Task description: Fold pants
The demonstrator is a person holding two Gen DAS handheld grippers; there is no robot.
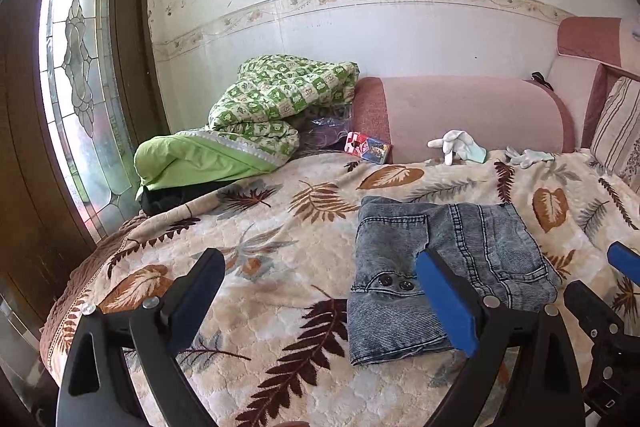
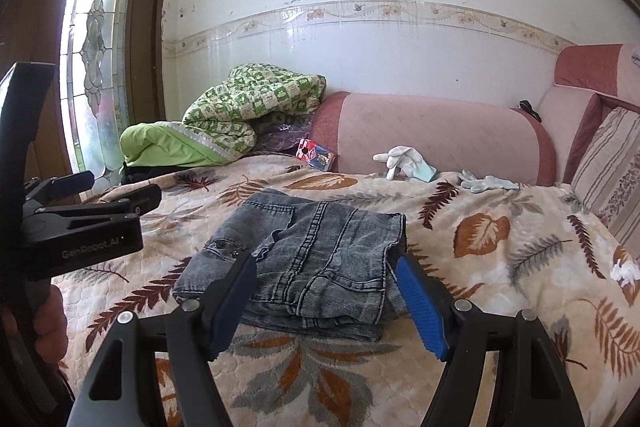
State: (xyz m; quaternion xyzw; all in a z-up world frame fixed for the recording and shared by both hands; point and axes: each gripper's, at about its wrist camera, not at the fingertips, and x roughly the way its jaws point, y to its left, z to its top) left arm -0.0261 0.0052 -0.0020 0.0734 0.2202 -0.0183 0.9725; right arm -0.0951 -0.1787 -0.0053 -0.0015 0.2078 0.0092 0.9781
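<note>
Both tools gape wide, holding nothing: left tool point(image 1: 324, 291), right tool point(image 2: 326, 291). Their blue fingers cover parts of the folded pants point(image 1: 452, 259), which lie mid-bed point(image 1: 280, 211), just ahead of both, untouched.

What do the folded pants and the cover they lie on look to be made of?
The pants look like grey, acid-washed denim: mottled fading, raised double-stitched seams, dark metal-looking buttons near the waistband. The bed cover looks like soft plush or fleece, matte, with a quilted scale pattern pressed in and printed brown leaves; the exact fibre cannot be told.
</note>
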